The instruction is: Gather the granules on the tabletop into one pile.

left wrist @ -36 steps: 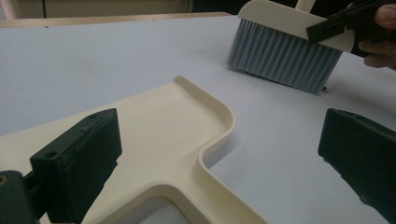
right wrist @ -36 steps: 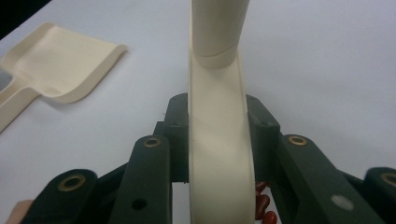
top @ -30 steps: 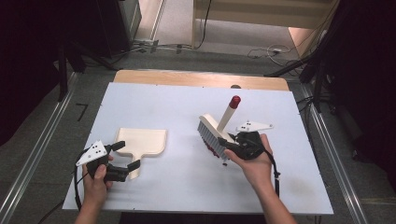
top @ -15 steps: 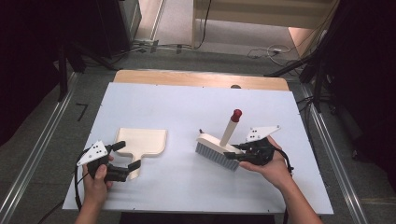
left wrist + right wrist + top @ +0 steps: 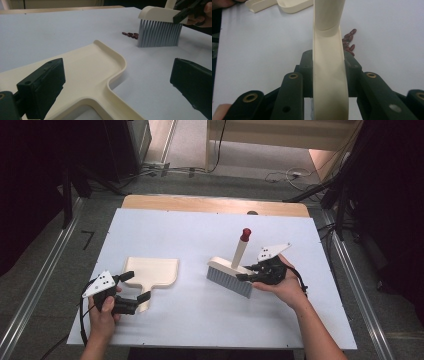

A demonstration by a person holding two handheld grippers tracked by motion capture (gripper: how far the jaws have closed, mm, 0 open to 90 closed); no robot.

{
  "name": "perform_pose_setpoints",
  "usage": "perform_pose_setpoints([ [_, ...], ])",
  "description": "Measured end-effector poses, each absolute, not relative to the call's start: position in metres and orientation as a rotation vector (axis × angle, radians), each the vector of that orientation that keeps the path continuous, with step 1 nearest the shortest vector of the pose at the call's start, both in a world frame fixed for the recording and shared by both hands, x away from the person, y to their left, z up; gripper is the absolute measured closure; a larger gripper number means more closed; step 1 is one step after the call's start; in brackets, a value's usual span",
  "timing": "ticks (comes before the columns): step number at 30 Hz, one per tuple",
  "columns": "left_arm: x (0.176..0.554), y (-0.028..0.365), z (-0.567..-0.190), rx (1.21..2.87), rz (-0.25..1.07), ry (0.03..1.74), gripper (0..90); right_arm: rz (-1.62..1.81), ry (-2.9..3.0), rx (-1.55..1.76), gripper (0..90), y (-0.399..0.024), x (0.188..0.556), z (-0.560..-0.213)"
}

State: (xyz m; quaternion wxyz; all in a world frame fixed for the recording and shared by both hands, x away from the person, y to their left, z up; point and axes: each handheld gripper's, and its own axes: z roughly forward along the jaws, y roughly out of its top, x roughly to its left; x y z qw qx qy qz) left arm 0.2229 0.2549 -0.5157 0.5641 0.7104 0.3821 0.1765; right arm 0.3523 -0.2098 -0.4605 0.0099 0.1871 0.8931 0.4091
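Observation:
A cream dustpan (image 5: 152, 270) lies flat on the white table at the left. My left gripper (image 5: 136, 286) stands open at its handle, with the jaws wide apart on either side of the dustpan (image 5: 95, 65). At the right, my right gripper (image 5: 246, 271) is shut on the cream back of a hand brush (image 5: 229, 279). Its grey bristles point down at the table and its red-tipped handle rises upward. The right gripper view has the jaws (image 5: 328, 65) pinching the brush back (image 5: 329, 82). A small heap of dark red beans (image 5: 349, 42) lies beside the bristles (image 5: 130, 34).
The white table top (image 5: 200, 235) has a wooden strip (image 5: 215, 204) along its far edge. Metal rails run down both sides of the table, and cables lie on the floor behind it.
The right hand has carried the brush to the right and lower, turning it so the bristles face down at the table. The left gripper and dustpan have stayed put.

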Motion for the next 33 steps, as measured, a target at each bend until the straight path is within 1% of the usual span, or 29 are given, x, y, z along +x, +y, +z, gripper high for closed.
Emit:
perform_pose_setpoints([
  [9, 0.223, 0.255, -0.516, 1.670, 0.420, 0.901, 0.2, 1.264, 2.759, 0.566, 65.9, -0.208, 0.356, -0.449],
  [18, 0.223, 0.256, -0.515, 1.663, 0.413, 0.911, 0.2, 1.304, 2.666, 0.611, 65.9, -0.219, 0.341, -0.427],
  [25, 0.223, 0.256, -0.511, 1.678, 0.436, 0.924, 0.2, 1.362, 2.526, 0.767, 65.9, -0.240, 0.325, -0.420],
  [33, 0.220, 0.254, -0.495, 1.648, 0.444, 0.964, 0.2, 1.398, 2.286, 0.997, 65.9, -0.275, 0.311, -0.426],
])
